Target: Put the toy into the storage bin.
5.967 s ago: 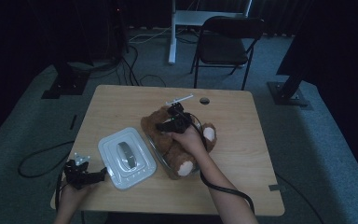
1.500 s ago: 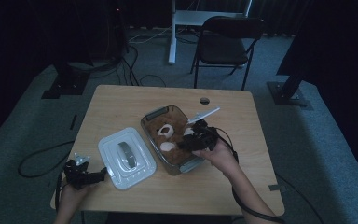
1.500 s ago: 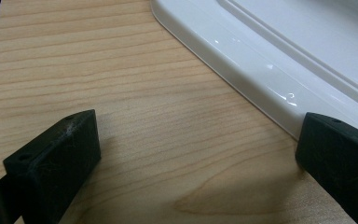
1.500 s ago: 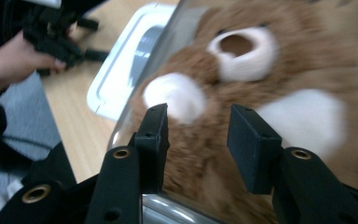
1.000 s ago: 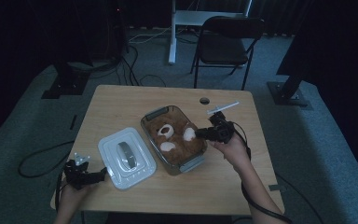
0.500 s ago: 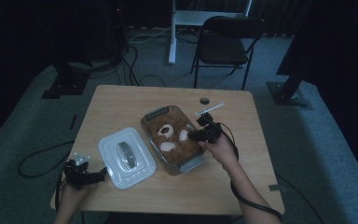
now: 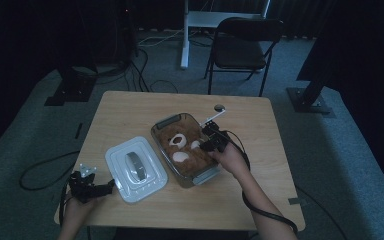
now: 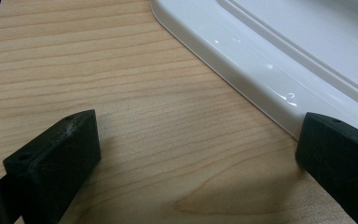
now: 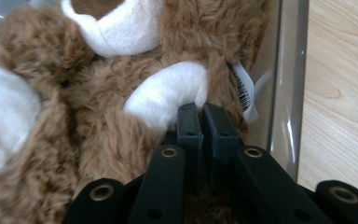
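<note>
Pressing its closed jaws down into brown fur, the right gripper (image 9: 203, 112) has come back to the clear plastic box (image 7: 166, 123) after lifting away toward the worktop's right side a second ago; its jaws are pinched together with nothing clamped between them, the tips just nudging the plush beside a white paw (image 9: 168, 91) and the sewn-in label (image 9: 244, 91). Six seconds ago the teddy bear (image 7: 184, 150) sat on top of the box under that hand; now it lies down inside, face and white paws up, filling the box nearly wall to wall. That suggests the stuffing-in is almost done and this is a final poke to tuck the bear's edge below the rim on the side nearest the right hand (image 7: 231, 160). The white lid (image 7: 136, 167) lies flat on the worktop (image 7: 130, 107) just to the left of the box, not yet on it, so closing is likely the step left. The left gripper (image 7: 87, 187) has stayed at the near left corner, its jaws spread wide and empty, one tip just beside the lid's edge (image 8: 242, 74), well placed to take the lid.
</note>
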`<state>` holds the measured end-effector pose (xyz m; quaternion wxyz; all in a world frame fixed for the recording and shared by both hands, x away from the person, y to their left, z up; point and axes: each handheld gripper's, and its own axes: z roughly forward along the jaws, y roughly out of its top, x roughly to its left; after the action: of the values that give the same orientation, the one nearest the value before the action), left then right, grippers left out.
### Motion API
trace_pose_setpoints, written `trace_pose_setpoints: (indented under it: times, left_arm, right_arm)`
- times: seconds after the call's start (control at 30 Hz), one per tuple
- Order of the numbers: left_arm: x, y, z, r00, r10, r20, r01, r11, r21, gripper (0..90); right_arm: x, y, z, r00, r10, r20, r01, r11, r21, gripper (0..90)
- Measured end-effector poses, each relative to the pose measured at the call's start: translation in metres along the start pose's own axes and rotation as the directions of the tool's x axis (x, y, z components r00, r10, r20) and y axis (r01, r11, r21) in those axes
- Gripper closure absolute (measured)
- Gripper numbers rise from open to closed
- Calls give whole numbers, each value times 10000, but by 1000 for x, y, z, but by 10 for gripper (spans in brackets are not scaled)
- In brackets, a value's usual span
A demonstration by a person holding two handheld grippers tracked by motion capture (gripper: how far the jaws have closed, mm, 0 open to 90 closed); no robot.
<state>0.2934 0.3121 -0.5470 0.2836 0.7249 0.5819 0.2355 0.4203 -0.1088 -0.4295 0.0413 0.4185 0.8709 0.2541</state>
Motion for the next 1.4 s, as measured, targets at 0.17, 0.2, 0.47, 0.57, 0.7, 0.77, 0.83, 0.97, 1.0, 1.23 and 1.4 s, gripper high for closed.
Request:
trace_pose_setpoints:
  times: [0.17, 0.2, 0.47, 0.57, 0.7, 0.77, 0.83, 0.97, 1.0, 1.23, 1.4]
  left_arm:
    - [0, 0, 0, 10000, 4, 3, -4, 10000, 5, 3]
    - [0, 0, 0, 10000, 1, 1, -1, 10000, 4, 3]
    - [0, 0, 0, 10000, 2, -1, -2, 10000, 8, 3]
    - [0, 0, 0, 10000, 26, -1, -26, 10000, 10, 3]
    - [0, 0, 0, 10000, 24, -4, -24, 10000, 8, 3]
    - [0, 0, 0, 10000, 12, -3, -12, 10000, 8, 3]
    - [0, 0, 0, 10000, 3, 1, -3, 10000, 11, 3]
    - [0, 0, 0, 10000, 15, 7, -15, 10000, 11, 3]
    - [0, 0, 0, 10000, 9, 6, -9, 10000, 8, 3]
    - [0, 1, -2, 9998, -130, -133, 134, 9995, 275, 3]
    - [-2, 4, -9, 9980, -537, -329, 551, 9975, 441, 3]
  right_arm:
    - [3, 0, 3, 9990, -144, 417, 145, 9999, -27, 868]
    - [4, 0, 3, 9991, -123, 394, 125, 9999, -65, 865]
    - [-4, -11, -29, 9998, 124, -166, -149, 9869, -1605, 756]
    - [-11, -18, -43, 9973, 276, -682, -423, 9735, -2246, 690]
    - [-20, -26, -55, 9955, 505, -804, -726, 9501, -3033, 599]
    - [-25, -30, -58, 9939, 892, -641, -1054, 9391, -3272, 486]
    - [-31, -33, -57, 9916, 1249, -324, -1286, 9378, -3225, 392]
    - [-42, -41, -51, 9874, 1582, -83, -1524, 9341, -3228, 263]
    - [-45, -43, -49, 9869, 1607, -116, -1558, 9335, -3230, 222]
    - [-65, -62, -33, 9808, 1918, 347, -1693, 9264, -3364, 122]
    - [-72, -80, -14, 9742, 2115, 783, -1739, 9254, -3367, 121]
